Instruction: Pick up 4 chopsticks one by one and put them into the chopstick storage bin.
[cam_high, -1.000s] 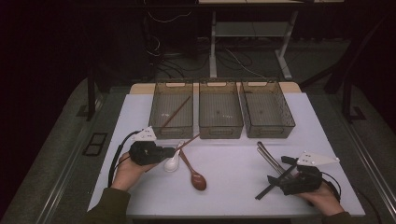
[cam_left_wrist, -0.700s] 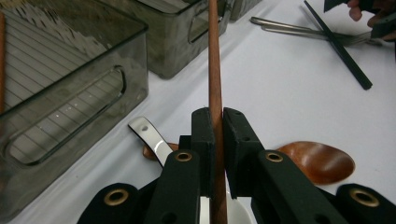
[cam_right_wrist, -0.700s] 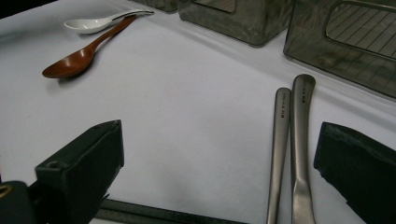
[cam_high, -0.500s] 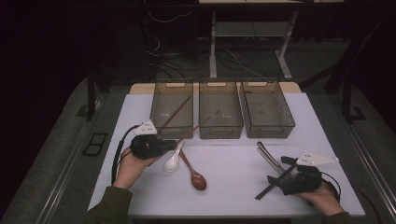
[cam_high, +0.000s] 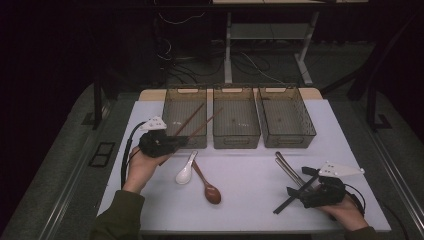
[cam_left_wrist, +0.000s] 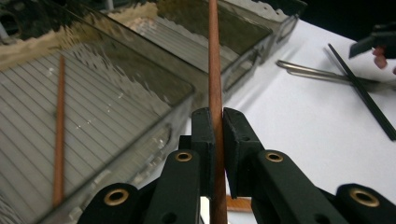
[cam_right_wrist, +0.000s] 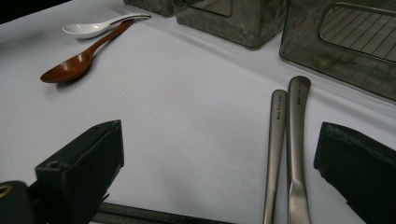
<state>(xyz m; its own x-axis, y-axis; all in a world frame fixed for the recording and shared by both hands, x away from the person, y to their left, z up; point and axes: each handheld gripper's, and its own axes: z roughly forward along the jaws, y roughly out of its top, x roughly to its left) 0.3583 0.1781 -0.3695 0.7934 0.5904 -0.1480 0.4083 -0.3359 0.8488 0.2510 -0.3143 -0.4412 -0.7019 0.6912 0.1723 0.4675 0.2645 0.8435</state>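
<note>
since a second ago we've raised the left gripper (cam_high: 167, 142) off the table and carried it back toward the left bin (cam_high: 184, 116), with the brown chopstick (cam_left_wrist: 215, 84) pinched between its jaws. the chopstick's far end now reaches over the bin's front rim instead of lying low beside the white spoon (cam_high: 185, 169).

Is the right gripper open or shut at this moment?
Open. In its own view the right gripper has its two black jaws far apart, with bare white table between them and nothing clamped.
</note>
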